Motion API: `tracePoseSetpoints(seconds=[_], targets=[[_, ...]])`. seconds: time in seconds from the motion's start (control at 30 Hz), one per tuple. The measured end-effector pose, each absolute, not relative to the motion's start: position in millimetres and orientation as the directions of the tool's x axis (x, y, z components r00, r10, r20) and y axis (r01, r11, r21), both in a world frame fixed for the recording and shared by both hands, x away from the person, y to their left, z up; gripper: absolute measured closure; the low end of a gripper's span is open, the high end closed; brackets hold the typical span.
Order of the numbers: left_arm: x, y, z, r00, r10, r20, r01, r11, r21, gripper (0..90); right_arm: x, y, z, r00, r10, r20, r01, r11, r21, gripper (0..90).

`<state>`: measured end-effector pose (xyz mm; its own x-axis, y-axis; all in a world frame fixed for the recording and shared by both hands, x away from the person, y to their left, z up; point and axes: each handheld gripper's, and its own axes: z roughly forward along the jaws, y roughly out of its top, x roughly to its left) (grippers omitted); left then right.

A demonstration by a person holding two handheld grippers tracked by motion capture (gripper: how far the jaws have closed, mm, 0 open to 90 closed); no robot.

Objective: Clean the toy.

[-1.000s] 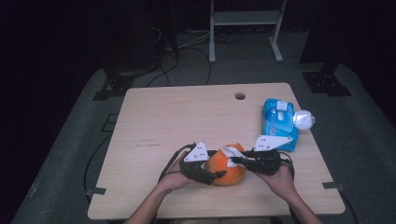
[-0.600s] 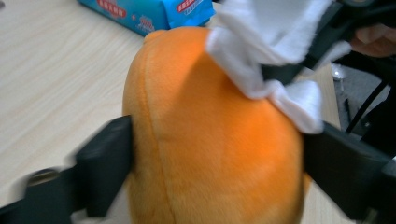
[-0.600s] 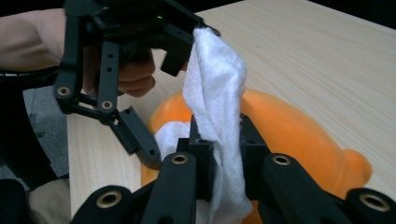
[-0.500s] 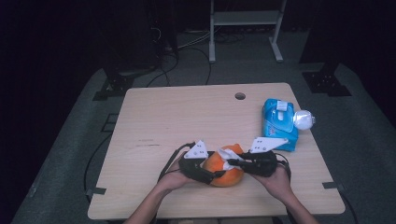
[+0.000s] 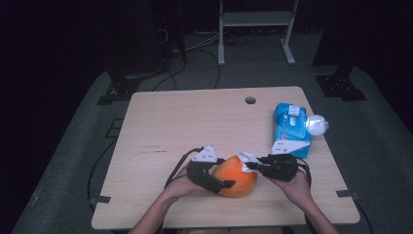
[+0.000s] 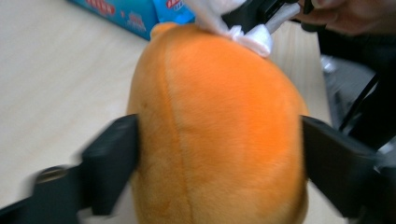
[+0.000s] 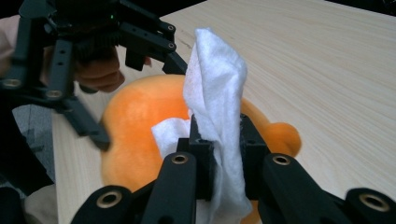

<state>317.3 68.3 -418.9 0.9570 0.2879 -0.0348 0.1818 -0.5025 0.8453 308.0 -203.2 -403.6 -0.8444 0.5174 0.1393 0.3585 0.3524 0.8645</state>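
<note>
Orange plush toy (image 5: 235, 174), white wipe (image 7: 215, 93), prob. blue pack (image 5: 290, 123).

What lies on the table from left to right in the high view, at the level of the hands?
Left hand-held gripper → orange plush toy → white wipe → right hand-held gripper → blue wipes pack.

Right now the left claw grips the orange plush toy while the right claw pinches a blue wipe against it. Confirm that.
Not quite: the wipe in the right claw is white, as the right gripper view shows. The left claw does grip the orange plush toy.
</note>
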Motion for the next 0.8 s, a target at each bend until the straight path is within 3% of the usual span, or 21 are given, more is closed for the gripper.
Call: tracePoseSetpoints(seconds=[0.07,0.17,0.3,0.4,0.47,0.67,0.8], targets=[[314,68,-413,0.961,0.273,0.047,0.106,-0.521,0.847,29.3,305,-201,-400,-0.848,0.515,0.13,0.347,0.353,0.869,79.6],[311,67,-411,0.956,0.233,0.176,-0.014,-0.567,0.823,30.2,301,-195,-396,-0.86,0.495,0.123,0.327,0.349,0.878,79.6],[310,67,-416,0.964,0.204,0.168,-0.024,-0.565,0.825,24.9,294,-177,-393,-0.882,0.465,0.077,0.279,0.384,0.88,79.6],[316,70,-414,0.964,0.266,0.022,0.118,-0.499,0.859,12.6,298,-177,-396,-0.881,0.463,0.097,0.295,0.376,0.879,79.6],[317,67,-414,0.957,0.289,-0.018,0.164,-0.488,0.857,10.4,299,-177,-401,-0.879,0.459,0.127,0.316,0.363,0.877,79.6],[311,66,-419,0.962,0.26,0.079,0.076,-0.535,0.842,28.6,292,-166,-400,-0.893,0.444,0.068,0.267,0.403,0.875,79.7],[312,69,-420,0.966,0.244,0.085,0.06,-0.528,0.847,32.3,299,-179,-398,-0.873,0.483,0.061,0.279,0.393,0.876,79.6]])
